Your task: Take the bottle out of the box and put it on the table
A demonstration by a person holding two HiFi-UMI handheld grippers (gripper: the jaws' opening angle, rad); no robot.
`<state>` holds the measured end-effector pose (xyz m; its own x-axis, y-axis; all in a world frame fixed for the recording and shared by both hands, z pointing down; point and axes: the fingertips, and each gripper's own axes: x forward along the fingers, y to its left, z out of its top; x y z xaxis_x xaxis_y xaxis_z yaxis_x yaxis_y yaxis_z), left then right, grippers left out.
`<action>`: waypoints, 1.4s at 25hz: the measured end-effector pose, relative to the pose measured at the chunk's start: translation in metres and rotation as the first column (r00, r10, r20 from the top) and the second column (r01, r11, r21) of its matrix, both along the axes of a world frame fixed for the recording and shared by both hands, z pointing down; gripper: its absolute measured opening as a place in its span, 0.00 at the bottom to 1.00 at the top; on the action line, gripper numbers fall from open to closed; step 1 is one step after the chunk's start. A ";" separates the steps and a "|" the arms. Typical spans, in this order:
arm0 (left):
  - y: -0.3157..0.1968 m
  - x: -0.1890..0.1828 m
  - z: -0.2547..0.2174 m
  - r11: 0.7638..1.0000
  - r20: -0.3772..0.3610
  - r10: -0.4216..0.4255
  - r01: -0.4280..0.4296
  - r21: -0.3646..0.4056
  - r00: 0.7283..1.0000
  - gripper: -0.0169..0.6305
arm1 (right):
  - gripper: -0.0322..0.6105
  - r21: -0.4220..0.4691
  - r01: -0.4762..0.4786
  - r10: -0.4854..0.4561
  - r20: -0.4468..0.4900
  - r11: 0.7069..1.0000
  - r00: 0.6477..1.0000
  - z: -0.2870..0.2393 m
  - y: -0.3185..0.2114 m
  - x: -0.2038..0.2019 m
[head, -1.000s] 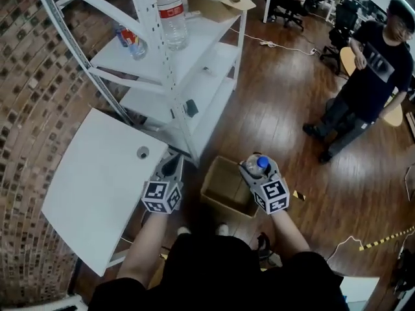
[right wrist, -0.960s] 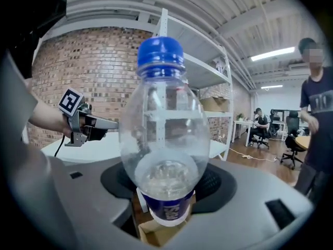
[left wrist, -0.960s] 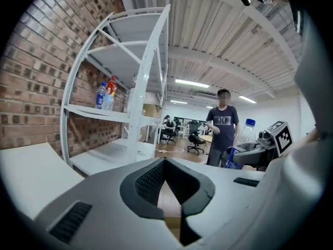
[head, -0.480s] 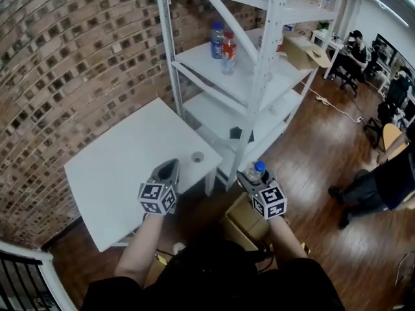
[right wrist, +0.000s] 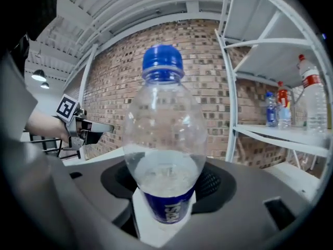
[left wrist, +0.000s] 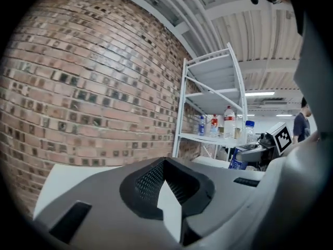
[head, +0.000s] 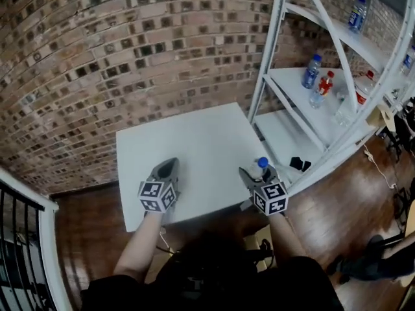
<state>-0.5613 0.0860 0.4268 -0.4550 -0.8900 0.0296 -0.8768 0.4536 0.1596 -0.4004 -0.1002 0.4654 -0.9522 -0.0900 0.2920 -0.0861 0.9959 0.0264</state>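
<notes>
Scene: a white table (head: 188,141) with its far edge against a brick wall (head: 130,44); a white rack (head: 273,44) stands just beside the table's right edge.
Right gripper (head: 257,172): jaws clamped on the lower body of the bottle (right wrist: 163,139), one on each side of its blue label.
Bottle: clear, upright, with a blue cap. It is out of the box and carried in the right gripper. In the head view it lies over the table's near right corner; contact with the tabletop cannot be told.
Left gripper (head: 168,167): jaws together with nothing between them, pointing toward the wall over the table's near edge, left of centre.
Spacing: the two grippers are side by side and well apart, both at the table's near edge.
Box (head: 260,238): only a tan corner shows, on the floor beside the right forearm, below the table's near right corner.
Tabletop: bare white wherever it shows.
Rack shelves: a blue-capped bottle (head: 312,71), a red-capped bottle (head: 322,89) and a larger clear bottle (head: 348,105) stand close together on a middle shelf. Another bottle (head: 356,13) stands on the shelf above. A small black object (head: 299,164) lies on the lowest shelf.
Floor (head: 337,212): dark wood planks, to the right of the table.
Railing (head: 19,238): black bars with a white post, at the far left.
</notes>
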 end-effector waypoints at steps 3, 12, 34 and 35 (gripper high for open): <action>0.052 -0.039 0.002 0.994 -0.005 -0.113 0.113 -0.001 0.994 0.01 | 0.48 -0.024 0.084 -0.084 -0.004 0.996 0.996 0.007 0.031 -0.059; 0.137 -0.089 0.003 0.936 0.003 -0.352 0.352 -0.022 0.936 0.01 | 0.48 -0.025 0.348 -0.349 -0.039 0.937 0.936 0.017 0.100 -0.169; 0.150 -0.077 0.075 0.874 -0.112 -0.478 0.459 -0.161 0.871 0.01 | 0.48 -0.094 0.444 -0.454 -0.204 0.891 0.867 0.129 0.115 -0.210; 0.151 -0.077 0.079 0.872 -0.118 -0.481 0.460 -0.167 0.869 0.01 | 0.48 -0.087 0.442 -0.450 -0.195 0.893 0.871 0.129 0.115 -0.211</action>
<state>-0.6379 0.2369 0.5060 -0.7995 -0.5544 0.2312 -0.5235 0.8319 0.1843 -0.6117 0.0153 0.5947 -0.8071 0.3451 0.4790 0.3708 0.9277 -0.0436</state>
